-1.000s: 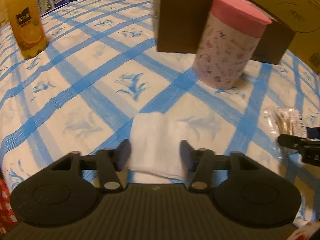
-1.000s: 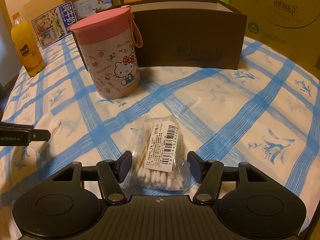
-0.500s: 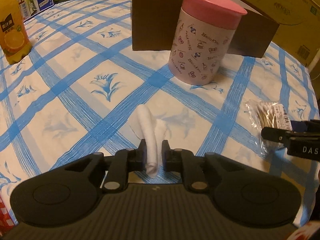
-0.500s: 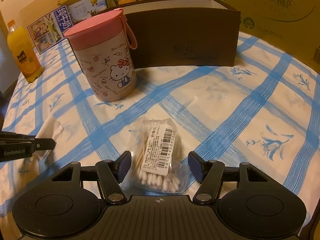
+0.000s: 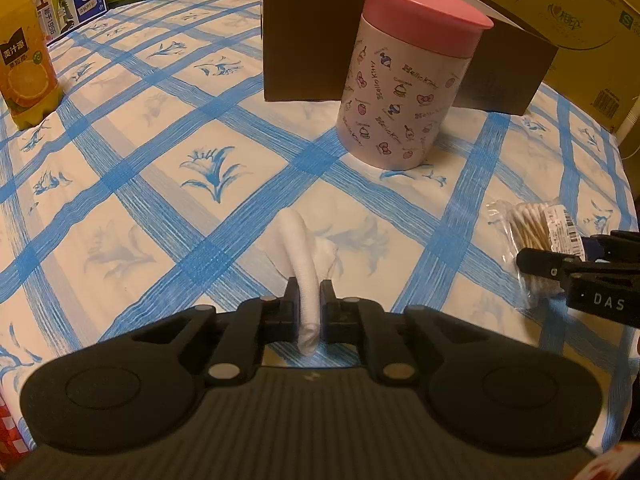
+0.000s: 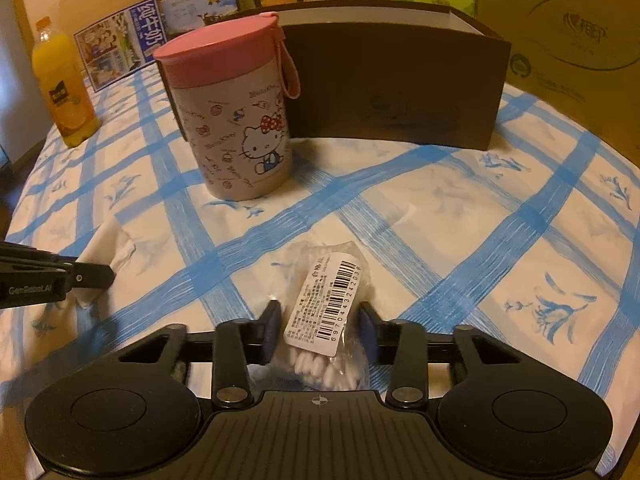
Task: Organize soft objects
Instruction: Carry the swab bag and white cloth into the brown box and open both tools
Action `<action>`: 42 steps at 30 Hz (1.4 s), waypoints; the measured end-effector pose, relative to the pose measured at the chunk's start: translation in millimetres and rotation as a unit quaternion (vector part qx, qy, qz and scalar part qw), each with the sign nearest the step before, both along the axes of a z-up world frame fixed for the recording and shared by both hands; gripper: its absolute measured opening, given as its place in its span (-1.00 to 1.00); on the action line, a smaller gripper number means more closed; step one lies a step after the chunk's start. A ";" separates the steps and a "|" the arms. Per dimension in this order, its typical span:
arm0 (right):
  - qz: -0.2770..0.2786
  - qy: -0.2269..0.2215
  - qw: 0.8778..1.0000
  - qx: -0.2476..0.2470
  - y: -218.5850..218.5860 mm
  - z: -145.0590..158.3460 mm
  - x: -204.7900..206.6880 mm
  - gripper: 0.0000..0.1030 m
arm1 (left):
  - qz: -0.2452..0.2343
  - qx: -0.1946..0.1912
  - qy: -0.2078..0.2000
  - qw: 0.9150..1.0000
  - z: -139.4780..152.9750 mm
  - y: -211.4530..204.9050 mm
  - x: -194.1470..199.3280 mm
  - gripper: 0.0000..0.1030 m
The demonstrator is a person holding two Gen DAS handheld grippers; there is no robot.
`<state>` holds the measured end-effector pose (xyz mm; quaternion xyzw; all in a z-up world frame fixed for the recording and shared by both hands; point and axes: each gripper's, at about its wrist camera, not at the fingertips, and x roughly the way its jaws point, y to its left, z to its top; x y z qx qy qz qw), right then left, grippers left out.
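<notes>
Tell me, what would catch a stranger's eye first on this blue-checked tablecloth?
Probably the tall pink-lidded cartoon-cat canister, standing mid-table just in front of the dark brown cardboard box. Nearer, the left gripper pinches a folded white cotton cloth into a ridge, while the right gripper is closing around a clear plastic bag of cotton swabs. A bottle of orange juice glows at the far left edge.

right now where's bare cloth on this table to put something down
Widest bare stretch: between the juice bottle and the pink-lidded cup, ahead of the white cloth. Another lies right of the cotton swab bag, in front of the brown box. It is crowded where cup and box stand close together.
</notes>
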<state>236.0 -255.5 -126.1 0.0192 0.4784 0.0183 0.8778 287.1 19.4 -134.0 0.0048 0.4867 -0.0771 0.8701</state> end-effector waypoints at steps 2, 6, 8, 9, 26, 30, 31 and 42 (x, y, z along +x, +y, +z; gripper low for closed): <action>0.004 -0.001 1.000 -0.003 1.4 1.2 -0.6 -0.35 | -0.001 0.000 0.000 1.000 0.3 -0.5 -1.5 -0.88; 0.011 -0.003 1.000 -0.004 3.1 4.3 -2.1 -0.38 | -0.005 -0.002 0.001 1.000 1.6 -1.7 -6.4 -0.89; 0.012 -0.004 1.000 -0.003 3.3 6.4 -2.7 -0.39 | -0.007 -0.002 0.001 1.000 2.1 -2.1 -8.3 -0.90; 0.013 -0.004 1.000 -0.003 3.3 7.3 -2.8 -0.40 | -0.007 -0.003 0.001 1.000 2.4 -2.6 -9.0 -0.91; -0.001 -0.025 0.999 0.028 -15.9 36.6 -1.8 -0.40 | -0.002 -0.020 -0.025 0.999 33.8 12.3 -15.9 -0.92; -0.005 -0.038 0.999 0.035 -27.2 52.2 4.5 -0.40 | 0.002 -0.025 -0.049 0.998 55.1 21.0 -12.1 -0.92; -0.005 -0.042 0.998 0.036 -29.7 56.6 6.8 -0.40 | 0.003 -0.026 -0.055 0.998 61.0 22.8 -10.7 -0.92; 0.018 -0.118 0.992 0.033 -51.9 114.7 59.7 -0.40 | -0.025 -0.022 -0.131 0.991 128.3 25.8 40.1 -0.92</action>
